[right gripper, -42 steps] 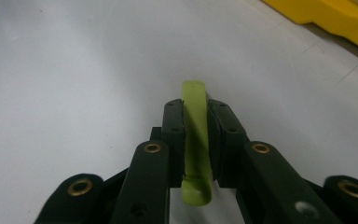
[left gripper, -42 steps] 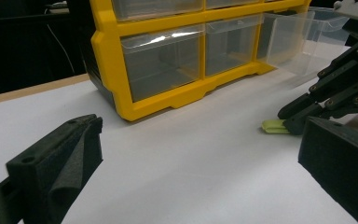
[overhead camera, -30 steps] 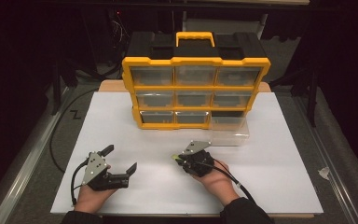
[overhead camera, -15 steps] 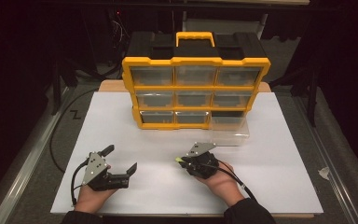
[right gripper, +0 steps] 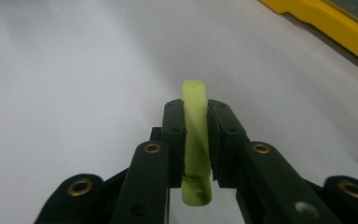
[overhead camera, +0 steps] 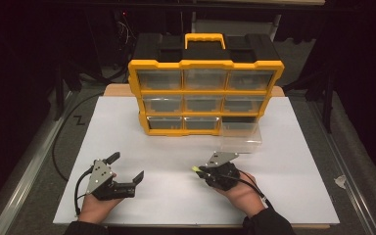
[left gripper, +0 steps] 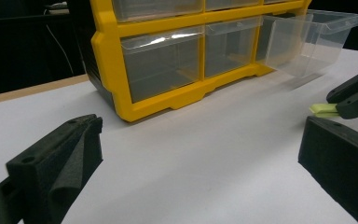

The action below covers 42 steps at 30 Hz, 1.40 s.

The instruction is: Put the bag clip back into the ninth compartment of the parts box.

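A yellow and black organizer [overhead camera: 204, 93] with clear drawers stands at the back of the white board. Its bottom right drawer [overhead camera: 241, 134] is pulled out and looks empty. In front of it my right gripper [overhead camera: 200, 171] points left, shut on a small flat yellow-green piece [overhead camera: 195, 169]. In the right gripper view the piece [right gripper: 195, 100] stands on edge between the pads [right gripper: 173, 123] and sticks out past them. My left gripper [overhead camera: 126, 166] rests at the front left, jaws wide open with nothing between them. The left gripper view shows the drawer [left gripper: 307, 42] and the piece [left gripper: 322, 109].
The white board [overhead camera: 293, 161] covers the table, with bare room around both hands. A metal rail [overhead camera: 24, 171] runs along the left edge, and a black cable [overhead camera: 58, 142] trails beside it. A small scrap [overhead camera: 340, 181] lies off the board at the right.
My right hand has shifted a little to the right with the yellow-green piece still clamped. The left hand has stayed put.
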Available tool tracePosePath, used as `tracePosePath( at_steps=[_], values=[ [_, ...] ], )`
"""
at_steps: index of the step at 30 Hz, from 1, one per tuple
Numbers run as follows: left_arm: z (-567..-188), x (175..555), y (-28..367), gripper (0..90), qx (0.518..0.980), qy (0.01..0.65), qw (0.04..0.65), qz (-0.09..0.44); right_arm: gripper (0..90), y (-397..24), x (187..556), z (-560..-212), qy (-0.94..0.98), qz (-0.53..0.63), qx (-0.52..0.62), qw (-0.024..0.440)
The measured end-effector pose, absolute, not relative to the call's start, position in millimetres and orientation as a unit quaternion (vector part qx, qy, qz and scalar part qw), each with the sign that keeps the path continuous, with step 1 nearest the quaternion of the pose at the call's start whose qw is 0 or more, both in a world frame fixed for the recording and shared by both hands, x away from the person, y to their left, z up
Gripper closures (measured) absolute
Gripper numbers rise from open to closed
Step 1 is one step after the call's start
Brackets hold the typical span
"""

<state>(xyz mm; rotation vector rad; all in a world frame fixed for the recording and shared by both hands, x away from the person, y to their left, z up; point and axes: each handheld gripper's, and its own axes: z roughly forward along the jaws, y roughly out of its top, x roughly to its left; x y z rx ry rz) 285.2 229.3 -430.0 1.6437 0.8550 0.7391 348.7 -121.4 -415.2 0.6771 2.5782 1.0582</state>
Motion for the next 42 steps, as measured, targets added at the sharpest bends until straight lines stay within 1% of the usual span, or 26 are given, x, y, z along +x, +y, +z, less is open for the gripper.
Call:
tracePosePath(
  at_steps=[10, 25, 37, 42],
  values=[
    [-430.1, 285.0, 228.8, 0.2, 0.693, 0.359, 0.542, 0.311, 80.3, -146.1, 344.2, -409.0, 0.881, 0.375, 0.254, 0.135],
    [-430.5, 285.6, 228.6, 0.2, 0.693, 0.360, 0.542, 0.310, 80.3, -186.7, 334.0, -410.0, 0.876, 0.371, 0.272, 0.145],
    [-430.2, 285.7, 229.5, 0.2, 0.692, 0.360, 0.543, 0.311, 80.3, -212.6, 332.9, -411.1, 0.869, 0.369, 0.294, 0.149],
    [-430.1, 286.1, 228.6, 0.2, 0.692, 0.358, 0.544, 0.311, 80.3, -213.9, 334.0, -412.1, 0.869, 0.365, 0.299, 0.150]
  ],
)
